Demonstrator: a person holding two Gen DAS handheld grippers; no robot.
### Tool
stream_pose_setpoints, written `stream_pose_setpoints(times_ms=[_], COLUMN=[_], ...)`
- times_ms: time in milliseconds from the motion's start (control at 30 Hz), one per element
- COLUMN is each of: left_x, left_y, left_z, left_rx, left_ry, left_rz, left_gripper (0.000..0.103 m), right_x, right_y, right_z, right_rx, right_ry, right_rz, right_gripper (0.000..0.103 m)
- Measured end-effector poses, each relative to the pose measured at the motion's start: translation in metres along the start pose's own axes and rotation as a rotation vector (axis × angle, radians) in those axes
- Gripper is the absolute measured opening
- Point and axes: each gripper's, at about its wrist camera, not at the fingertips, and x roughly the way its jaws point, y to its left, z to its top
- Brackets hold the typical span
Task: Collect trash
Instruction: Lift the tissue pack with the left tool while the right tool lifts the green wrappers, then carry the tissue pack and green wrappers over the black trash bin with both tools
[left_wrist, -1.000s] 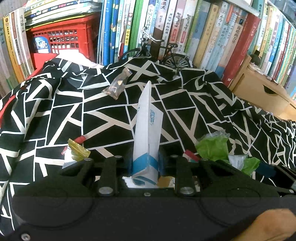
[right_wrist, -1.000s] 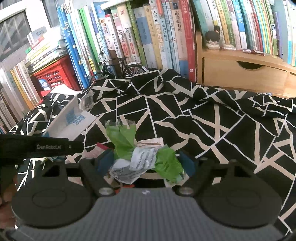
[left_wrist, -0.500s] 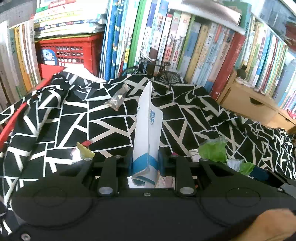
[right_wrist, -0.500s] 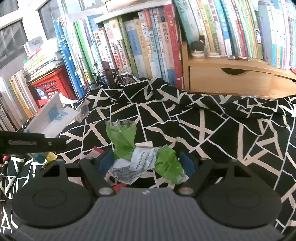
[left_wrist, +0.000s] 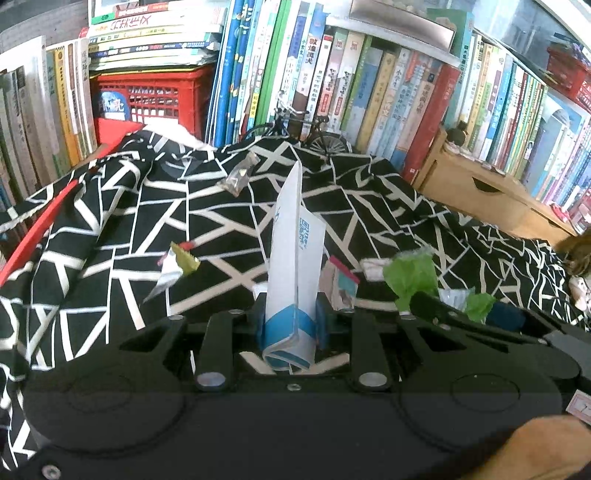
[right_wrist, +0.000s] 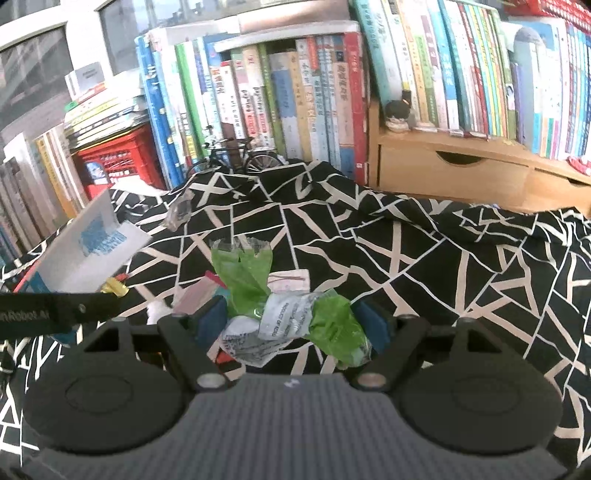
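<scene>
Left wrist view: left claw pinches the folded end of a white-and-blue carton, jaws narrow, blue pads flat on its sides. Carton stands up the centre of the frame, clear of the black-and-white cloth; gripped at the flattened end, likely because that is the thinnest part to clamp.

Right wrist view: right claw holds a crumpled green-and-white wrapper at lower centre, jaws wide because the wad is bulky, pads pressing both ends.

Loose trash on the cloth: clear wrapper upper centre, well beyond the left claw; gold-and-silver foil scrap at centre left, nearer; pink-edged packet just right of the carton. Both claws full, so these probably wait until a drop-off. No bin visible.
</scene>
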Motion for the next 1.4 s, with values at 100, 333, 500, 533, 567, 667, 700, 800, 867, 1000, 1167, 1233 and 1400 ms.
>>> stream_pose_setpoints(times_ms=[100,333,500,533,567,667,700,800,867,1000,1167,1233,1400], left_x=[-0.005,-0.015,-0.024,-0.027,-0.03,-0.041,-0.046,-0.063,-0.077,-0.104,-0.136,-0.151,-0.182], left_y=[0.001,0.009,0.027,0.031,0.035,0.048,0.053,0.067,0.078,0.101,0.129,0.14,0.168], left_z=[-0.007,-0.021,-0.035,-0.039,-0.043,-0.055,-0.06,-0.076,-0.089,-0.118,-0.159,-0.176,-0.217], left_rx=[0.0,-0.001,-0.028,-0.031,-0.032,-0.033,-0.03,-0.019,-0.015,-0.011,-0.028,-0.034,-0.057], left_ry=[0.006,0.01,0.012,0.012,0.012,0.016,0.016,0.017,0.018,0.022,0.029,0.032,0.05], left_rz=[-0.011,-0.014,-0.012,-0.013,-0.014,-0.02,-0.023,-0.026,-0.028,-0.019,-0.004,0.003,0.02], left_gripper=[0.024,0.024,0.023,0.023,0.023,0.023,0.023,0.024,0.024,0.024,0.024,0.024,0.024], right_x=[-0.005,-0.011,-0.019,-0.022,-0.025,-0.036,-0.041,-0.058,-0.069,-0.092,-0.126,-0.139,-0.166], right_y=[0.005,0.018,0.032,0.036,0.039,0.05,0.054,0.069,0.081,0.106,0.134,0.145,0.172], right_z=[-0.001,-0.009,-0.02,-0.023,-0.025,-0.035,-0.039,-0.053,-0.066,-0.095,-0.131,-0.147,-0.182], right_rx=[-0.02,-0.043,-0.068,-0.071,-0.071,-0.063,-0.059,-0.049,-0.048,-0.05,-0.076,-0.082,-0.096], right_ry=[-0.011,-0.012,-0.012,-0.013,-0.015,-0.022,-0.024,-0.031,-0.036,-0.034,-0.033,-0.03,-0.013], right_rz=[0.004,0.004,0.002,-0.001,-0.004,-0.017,-0.02,-0.027,-0.028,-0.019,0.002,0.01,0.031], right_gripper=[0.079,0.079,0.079,0.079,0.079,0.079,0.079,0.079,0.079,0.079,0.079,0.079,0.079])
